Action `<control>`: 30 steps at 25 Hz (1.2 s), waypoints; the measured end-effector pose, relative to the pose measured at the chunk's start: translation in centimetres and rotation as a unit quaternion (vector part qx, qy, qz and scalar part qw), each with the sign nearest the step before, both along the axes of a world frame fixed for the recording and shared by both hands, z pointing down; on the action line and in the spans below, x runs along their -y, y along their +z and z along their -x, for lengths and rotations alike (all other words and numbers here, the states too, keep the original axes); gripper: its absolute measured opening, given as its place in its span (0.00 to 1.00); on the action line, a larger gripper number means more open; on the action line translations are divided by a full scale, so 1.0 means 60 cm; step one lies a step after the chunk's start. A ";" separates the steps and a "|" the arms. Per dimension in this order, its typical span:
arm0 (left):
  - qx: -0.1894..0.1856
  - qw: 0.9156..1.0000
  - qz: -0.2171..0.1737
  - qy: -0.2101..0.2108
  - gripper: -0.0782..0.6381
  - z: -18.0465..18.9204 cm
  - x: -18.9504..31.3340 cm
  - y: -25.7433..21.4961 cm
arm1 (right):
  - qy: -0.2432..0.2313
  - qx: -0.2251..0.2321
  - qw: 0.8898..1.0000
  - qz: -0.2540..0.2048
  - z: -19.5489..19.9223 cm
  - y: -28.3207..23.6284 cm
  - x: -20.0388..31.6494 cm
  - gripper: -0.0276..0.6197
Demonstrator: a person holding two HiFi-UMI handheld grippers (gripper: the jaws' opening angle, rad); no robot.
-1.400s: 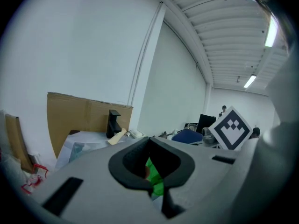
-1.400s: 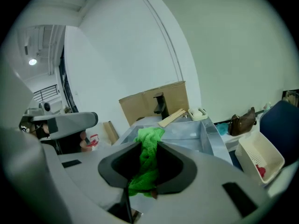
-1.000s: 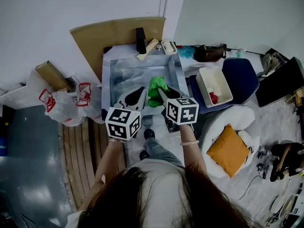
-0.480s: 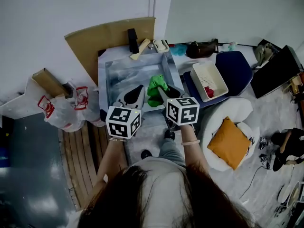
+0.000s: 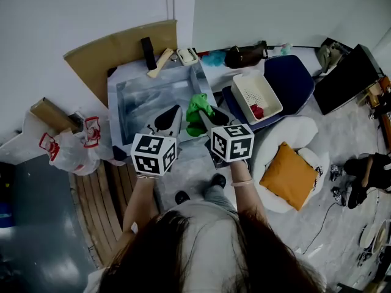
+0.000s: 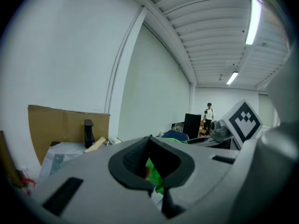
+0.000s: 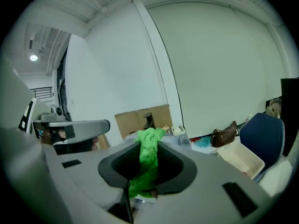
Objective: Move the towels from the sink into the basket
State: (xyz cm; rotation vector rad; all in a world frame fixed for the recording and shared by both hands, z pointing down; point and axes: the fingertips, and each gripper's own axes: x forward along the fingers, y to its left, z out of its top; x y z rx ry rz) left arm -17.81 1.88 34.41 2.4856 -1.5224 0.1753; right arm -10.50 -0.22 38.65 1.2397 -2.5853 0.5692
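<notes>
The right gripper (image 5: pixel 206 113) has its jaws clenched on a green towel (image 5: pixel 197 107), which hangs bunched over the near right corner of the sink (image 5: pixel 131 99). The left gripper (image 5: pixel 173 111) is just beside it, jaws pressed together on nothing. The white basket (image 5: pixel 244 83) stands apart to the right, with something red (image 5: pixel 257 111) inside.

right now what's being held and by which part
The right gripper pinches the green towel around its bunched middle; the left gripper holds nothing.
</notes>
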 end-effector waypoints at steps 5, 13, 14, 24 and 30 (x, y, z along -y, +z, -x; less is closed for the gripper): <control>0.001 1.000 0.007 0.001 0.12 -0.061 0.029 0.004 | -0.001 0.002 1.000 0.003 -0.060 0.006 0.014 0.22; 0.002 1.000 0.012 0.004 0.12 -0.169 0.062 0.013 | -0.001 0.008 1.000 0.003 -0.161 0.012 0.039 0.22; 0.002 1.000 0.013 0.005 0.12 -0.184 0.067 0.014 | -0.001 0.008 1.000 0.002 -0.175 0.013 0.043 0.22; -0.001 1.000 0.020 0.009 0.12 -0.315 0.124 0.031 | 0.002 0.006 1.000 0.007 -0.305 0.033 0.088 0.22; 0.002 1.000 0.026 0.016 0.12 -0.370 0.145 0.042 | 0.010 0.005 1.000 0.009 -0.360 0.047 0.106 0.22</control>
